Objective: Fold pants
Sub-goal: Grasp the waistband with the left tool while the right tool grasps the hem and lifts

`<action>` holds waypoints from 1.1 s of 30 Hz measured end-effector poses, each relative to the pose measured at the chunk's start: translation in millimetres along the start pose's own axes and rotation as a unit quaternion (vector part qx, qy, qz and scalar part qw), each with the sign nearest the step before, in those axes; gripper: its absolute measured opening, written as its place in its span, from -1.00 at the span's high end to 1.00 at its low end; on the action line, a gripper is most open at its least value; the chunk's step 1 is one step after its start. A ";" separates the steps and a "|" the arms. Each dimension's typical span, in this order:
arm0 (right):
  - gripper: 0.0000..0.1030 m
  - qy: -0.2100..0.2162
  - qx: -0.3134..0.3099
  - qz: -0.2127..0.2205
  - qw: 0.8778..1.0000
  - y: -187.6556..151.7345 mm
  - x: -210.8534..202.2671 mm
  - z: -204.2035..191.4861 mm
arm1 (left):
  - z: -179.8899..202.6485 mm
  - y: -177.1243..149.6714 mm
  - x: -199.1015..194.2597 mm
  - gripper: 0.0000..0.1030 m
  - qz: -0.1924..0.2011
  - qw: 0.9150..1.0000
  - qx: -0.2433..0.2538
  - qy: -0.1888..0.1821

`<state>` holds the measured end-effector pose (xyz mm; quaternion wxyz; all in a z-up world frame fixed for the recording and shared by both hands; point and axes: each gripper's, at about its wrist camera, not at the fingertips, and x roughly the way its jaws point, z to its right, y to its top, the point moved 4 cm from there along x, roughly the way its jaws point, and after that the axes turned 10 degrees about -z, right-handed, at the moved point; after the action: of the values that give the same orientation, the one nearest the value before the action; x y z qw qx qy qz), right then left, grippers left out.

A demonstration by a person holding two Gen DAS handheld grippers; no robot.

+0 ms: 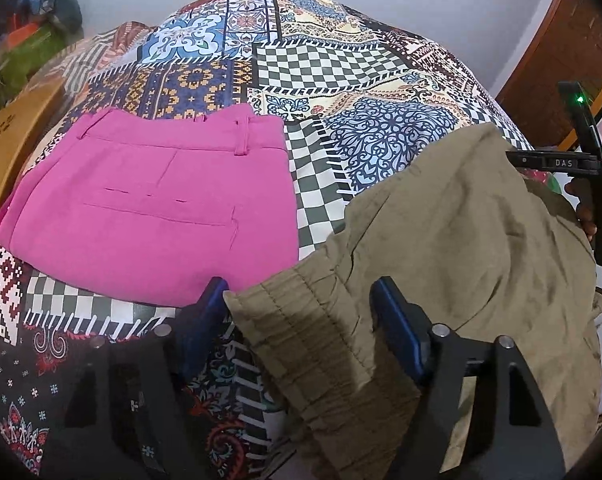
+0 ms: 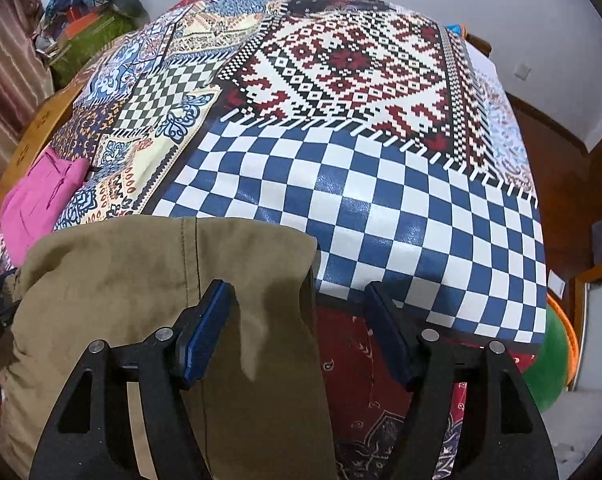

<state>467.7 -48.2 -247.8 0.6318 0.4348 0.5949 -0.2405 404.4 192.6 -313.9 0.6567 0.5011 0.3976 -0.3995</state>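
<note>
**Both grippers wide over olive pants**

Your left gripper (image 1: pixel 301 308) straddles the olive pants' (image 1: pixel 441 240) elastic waistband, pads apart. Your right gripper (image 2: pixel 301 312) gapes over their edge. Bare checked bedspread (image 2: pixel 381 208) lies toward twelve; only left view shows folded pink pants (image 1: pixel 153 200) fully, at ten.

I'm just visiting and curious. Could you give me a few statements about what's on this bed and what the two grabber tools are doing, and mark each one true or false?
1. The pink pants lie folded on the patterned bedspread. True.
2. The olive pants are already folded as neatly as the pink pair. False: they lie rumpled near the bed's edge.
3. The left gripper has the olive elastic waistband between its fingers. True.
4. The right gripper is clamped shut. False: its fingers stand apart over the olive cloth's edge.
5. The pink pair lies on top of the olive pair. False: they lie side by side.
</note>
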 end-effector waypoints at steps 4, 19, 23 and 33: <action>0.48 0.008 -0.001 0.010 1.000 -1.6 -2.9 -8.5 | -0.2 -1.7 -4.6 -0.23 0.003 1.000 -0.003 0.004; 0.85 -0.019 0.026 0.105 0.994 6.0 -62.3 -12.7 | 12.9 9.7 -48.2 0.17 0.045 0.998 0.017 0.034; 0.86 -0.023 0.037 0.145 0.989 9.3 -95.3 -12.9 | 17.1 26.6 -73.2 0.18 0.073 0.997 0.021 0.033; 0.86 -0.020 0.050 0.226 0.973 0.5 -181.7 -17.0 | 28.7 54.8 -138.8 0.19 0.131 0.991 0.020 0.024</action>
<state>426.8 -72.6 -71.6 0.6591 0.5839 0.4559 -0.1295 407.9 191.8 -162.1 0.6835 0.5713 0.3360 -0.3057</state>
